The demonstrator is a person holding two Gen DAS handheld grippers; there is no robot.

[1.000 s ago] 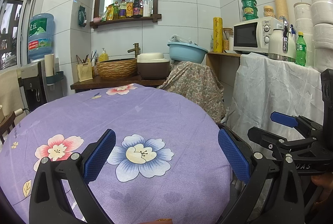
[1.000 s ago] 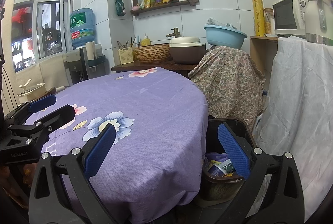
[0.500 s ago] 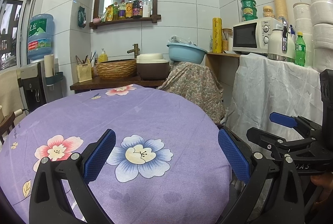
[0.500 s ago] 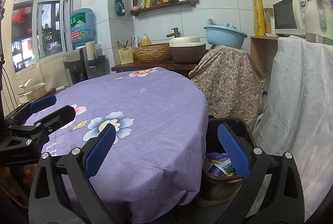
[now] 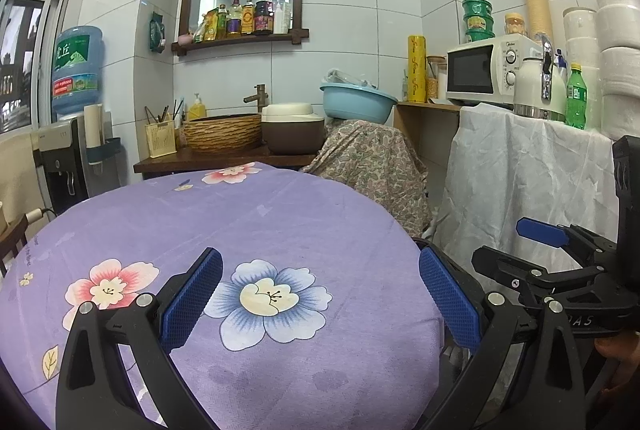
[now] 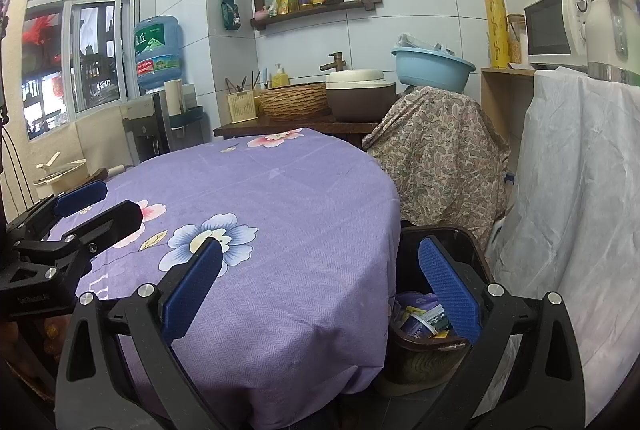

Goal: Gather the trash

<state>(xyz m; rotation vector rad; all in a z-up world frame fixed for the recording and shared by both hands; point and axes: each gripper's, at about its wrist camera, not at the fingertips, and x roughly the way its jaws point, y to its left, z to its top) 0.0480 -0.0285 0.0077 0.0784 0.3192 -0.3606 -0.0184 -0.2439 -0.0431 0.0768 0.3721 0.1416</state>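
A dark brown trash bin [image 6: 466,242] stands on the floor at the right edge of the round table. It holds crumpled wrappers and a cup [image 6: 418,318]. My right gripper [image 6: 320,290] is open and empty, above the table's right edge and the bin. My left gripper [image 5: 320,294] is open and empty over the purple flowered tablecloth [image 5: 256,214]. Each gripper shows in the other's view: the right one in the left wrist view [image 5: 560,262], the left one in the right wrist view [image 6: 76,222]. I see no trash on the tablecloth.
A cloth-draped stand [image 6: 440,158] with a blue basin [image 6: 434,66] sits behind the bin. A white-sheeted counter [image 6: 580,190] with a microwave [image 5: 488,70] is on the right. A wooden sink counter [image 5: 216,154] and water dispenser [image 5: 76,70] stand at the back.
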